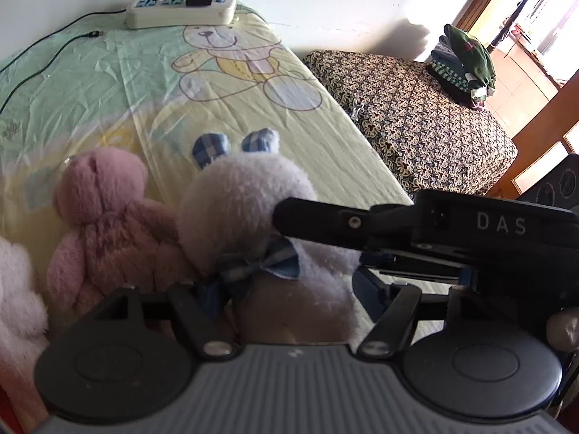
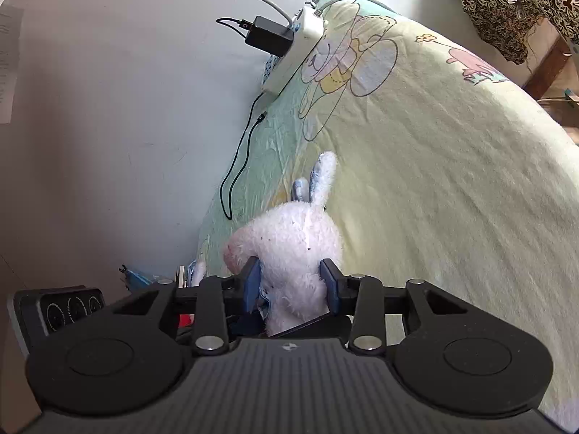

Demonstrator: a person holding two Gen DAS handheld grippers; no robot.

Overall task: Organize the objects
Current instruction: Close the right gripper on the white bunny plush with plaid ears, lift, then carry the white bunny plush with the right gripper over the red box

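Reading "DAS" on right gripper [image 1: 501, 222], fingers [image 2: 253, 284] clamped on white bunny [image 2: 293, 249], left unclear.

Right tongs [image 2: 292, 282] clamped, pointing shallowly downward, left tongs [image 1: 289, 303] angled steeply down

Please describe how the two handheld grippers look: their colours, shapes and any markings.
Both are black plastic. Each has a grey ribbed body, two round discs at its sides and silver screws on the finger links. The right gripper has blue pads on its fingers. Seen from the left gripper, its side bears the white letters DAS.
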